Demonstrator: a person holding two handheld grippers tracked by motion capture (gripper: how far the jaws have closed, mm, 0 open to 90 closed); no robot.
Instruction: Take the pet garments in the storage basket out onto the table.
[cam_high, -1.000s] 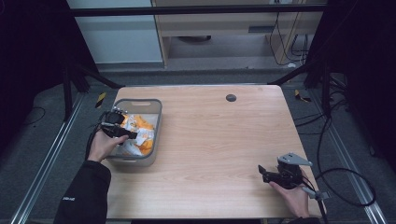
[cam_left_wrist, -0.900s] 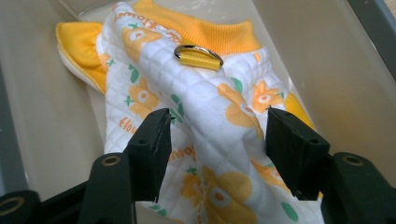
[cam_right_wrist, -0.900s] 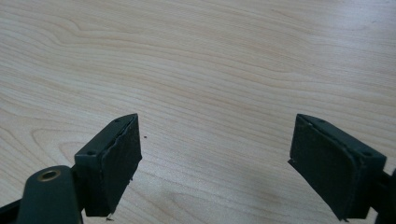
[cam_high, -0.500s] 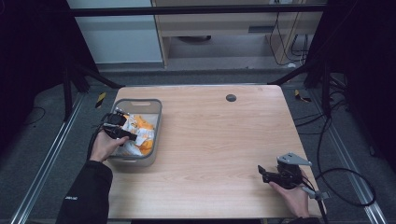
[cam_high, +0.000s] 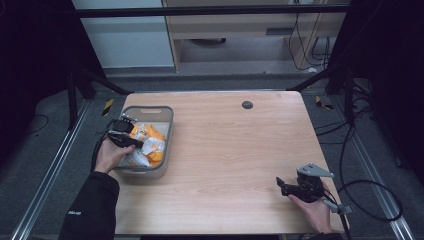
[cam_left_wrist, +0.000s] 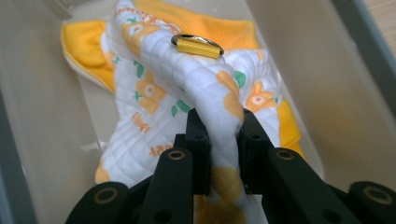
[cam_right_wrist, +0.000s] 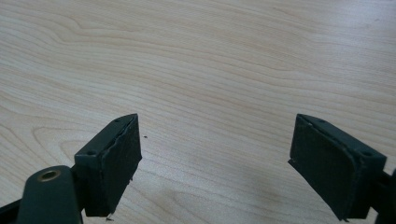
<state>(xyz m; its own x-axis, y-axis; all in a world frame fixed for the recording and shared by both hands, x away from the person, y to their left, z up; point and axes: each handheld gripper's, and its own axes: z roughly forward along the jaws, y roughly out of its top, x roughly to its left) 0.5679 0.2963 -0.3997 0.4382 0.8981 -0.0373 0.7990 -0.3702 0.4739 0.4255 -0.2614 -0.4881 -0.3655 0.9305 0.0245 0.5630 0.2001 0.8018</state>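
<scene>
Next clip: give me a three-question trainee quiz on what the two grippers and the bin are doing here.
1. True or false: the left gripper is shut on the white and orange cloth.
2. Where does the cloth lie?
A. in the grey bin
B. on the bare table
C. on the floor
3. Fill in: the right gripper hangs over bare wood with its jaws ____.

Key: 1 true; 2 A; 3 open.

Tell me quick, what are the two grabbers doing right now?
Left gripper: just closed, pinching a fold of the white and orange cloth in the grey bin.
Right gripper: open, holding nothing, above the wooden table.
</scene>
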